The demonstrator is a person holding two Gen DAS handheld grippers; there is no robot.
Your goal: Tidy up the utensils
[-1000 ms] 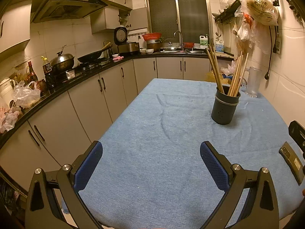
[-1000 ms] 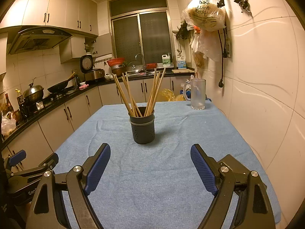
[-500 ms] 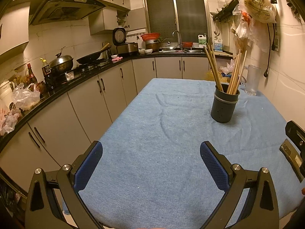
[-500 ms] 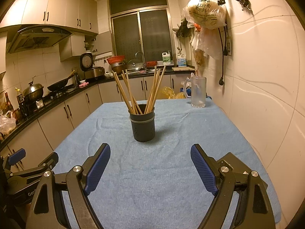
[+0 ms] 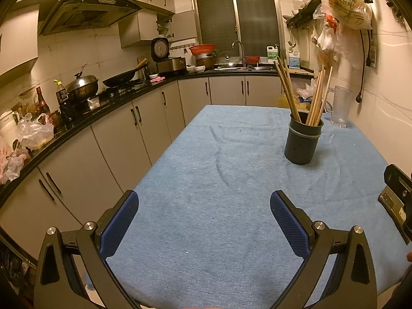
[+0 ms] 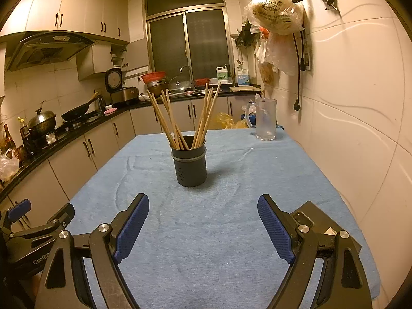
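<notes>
A dark grey utensil holder point(image 6: 190, 164) stands upright on the blue tablecloth point(image 6: 219, 231), with several wooden chopsticks point(image 6: 177, 118) fanned out in it. It also shows in the left wrist view point(image 5: 302, 141), far right of centre. My right gripper point(image 6: 203, 229) is open and empty, hovering over the cloth short of the holder. My left gripper point(image 5: 204, 221) is open and empty over the near left part of the table; it also shows in the right wrist view point(image 6: 38, 219) at the lower left.
A clear plastic jug point(image 6: 265, 119) stands at the table's far right corner by the wall. A dark flat device point(image 6: 322, 221) lies under my right finger. Kitchen counter and cabinets point(image 5: 116, 128) run along the left. Bags point(image 6: 278, 13) hang on the right wall.
Both grippers have drawn back slightly from the holder, which looks a little smaller and farther. Both stay open and empty.
</notes>
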